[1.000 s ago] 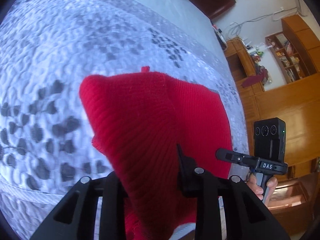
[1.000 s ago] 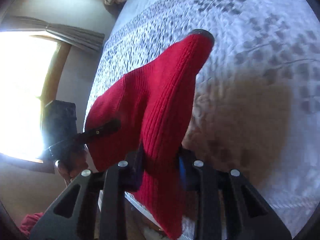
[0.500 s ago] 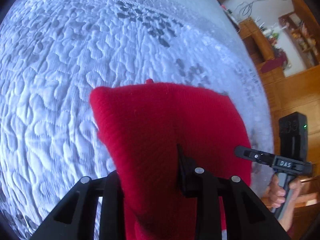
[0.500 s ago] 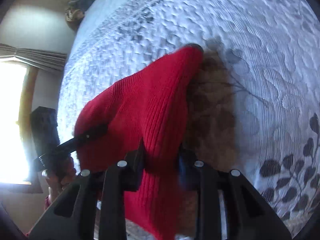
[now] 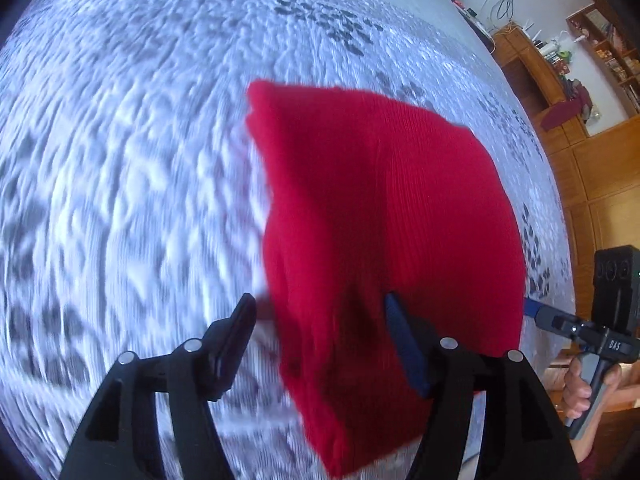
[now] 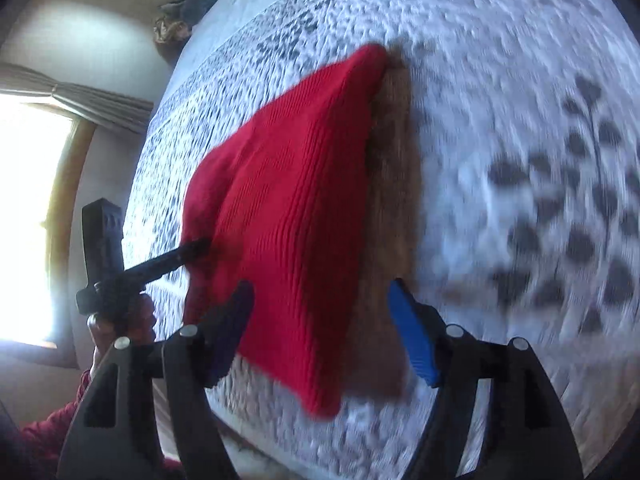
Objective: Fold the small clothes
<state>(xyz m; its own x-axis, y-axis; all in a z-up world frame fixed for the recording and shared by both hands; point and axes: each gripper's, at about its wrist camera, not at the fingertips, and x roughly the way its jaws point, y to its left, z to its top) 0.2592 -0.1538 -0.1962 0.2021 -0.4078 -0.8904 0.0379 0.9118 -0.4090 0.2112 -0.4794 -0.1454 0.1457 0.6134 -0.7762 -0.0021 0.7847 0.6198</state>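
Red knit garment (image 5: 380,216) lies between both spread, empty grippers: left gripper (image 5: 320,328), right gripper (image 6: 320,316).

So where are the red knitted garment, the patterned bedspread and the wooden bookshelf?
red knitted garment (image 5: 384,208): left wrist view, middle of its ribbed face.
patterned bedspread (image 5: 120,168): left wrist view, bare quilted part left of the garment.
wooden bookshelf (image 5: 608,48): left wrist view, shelves at the upper right.

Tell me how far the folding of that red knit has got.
Done: the red knit looks doubled over, its far end down on the bedspread. In hand: nothing is gripped; the left hand-held gripper and the right hand-held gripper both stand open around its near edge. Left: probably smoothing, perhaps another fold; blur hides how neatly it lies.
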